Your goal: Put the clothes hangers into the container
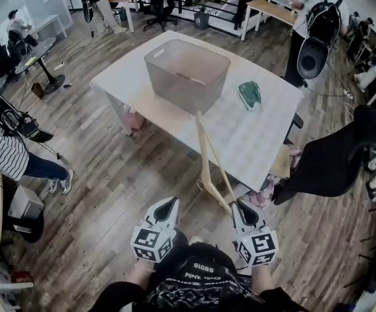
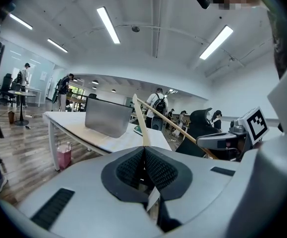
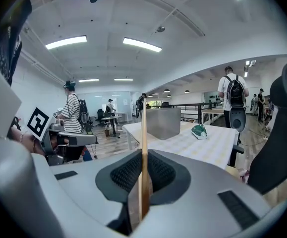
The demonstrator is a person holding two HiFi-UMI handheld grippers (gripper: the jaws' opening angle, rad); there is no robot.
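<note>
Step in hand: carry. Our right tool clamps 1 hanger, held over the floor, short of the bench. Left tool is closed and empty. Next we likely reach over the container and release.

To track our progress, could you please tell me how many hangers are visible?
1: a wooden hanger held in the right gripper, near the table. The container has murky walls that may hide others.
</note>
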